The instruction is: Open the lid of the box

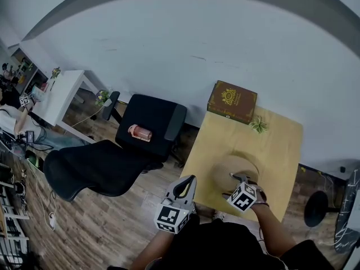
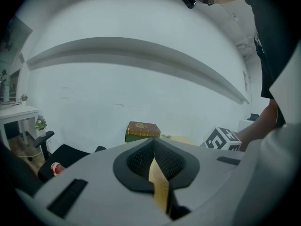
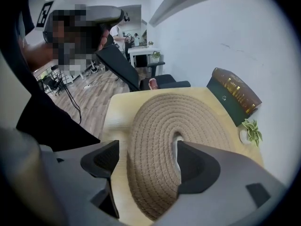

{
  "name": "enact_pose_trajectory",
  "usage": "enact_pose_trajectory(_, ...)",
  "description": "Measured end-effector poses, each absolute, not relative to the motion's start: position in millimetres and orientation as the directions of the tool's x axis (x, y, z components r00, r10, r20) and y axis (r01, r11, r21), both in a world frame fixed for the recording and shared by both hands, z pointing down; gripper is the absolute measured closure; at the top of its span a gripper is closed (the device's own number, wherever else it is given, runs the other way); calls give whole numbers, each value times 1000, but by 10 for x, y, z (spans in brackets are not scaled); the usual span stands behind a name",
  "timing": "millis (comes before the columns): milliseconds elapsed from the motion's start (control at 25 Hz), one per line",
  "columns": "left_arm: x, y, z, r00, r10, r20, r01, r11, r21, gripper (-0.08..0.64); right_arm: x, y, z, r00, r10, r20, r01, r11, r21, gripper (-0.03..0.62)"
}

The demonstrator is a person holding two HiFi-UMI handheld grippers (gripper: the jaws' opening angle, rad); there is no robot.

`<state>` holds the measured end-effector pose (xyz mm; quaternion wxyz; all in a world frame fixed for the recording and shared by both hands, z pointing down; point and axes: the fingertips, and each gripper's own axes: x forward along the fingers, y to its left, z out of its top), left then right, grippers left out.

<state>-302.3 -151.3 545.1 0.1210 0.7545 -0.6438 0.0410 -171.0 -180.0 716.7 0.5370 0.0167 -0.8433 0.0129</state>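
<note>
**A:** Wooden table (image 1: 281,145) against a white wall, right? Where are your claws?

**B:** Yep. My left claw (image 1: 187,181) hangs off the table's near-left corner, pinched closed with nothing in it. My right claw (image 3: 146,149) is spread wide over the round woven box (image 1: 220,183). The lid (image 3: 155,121) lies between the jaws, ungripped.

**A:** So the right one's nearer?

**B:** By far. The pale knob (image 3: 177,138) sits just beside its right jaw, so I'd guess a small sideways shift lines it up.
</note>
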Motion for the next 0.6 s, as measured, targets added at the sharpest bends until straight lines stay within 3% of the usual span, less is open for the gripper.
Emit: enact_pose_trajectory(600,-3185,-1353,5547,128,-961,244,-985,-95,143,540,-1720,-1851,7290,-323,-27,946,-21,1000,21,259)
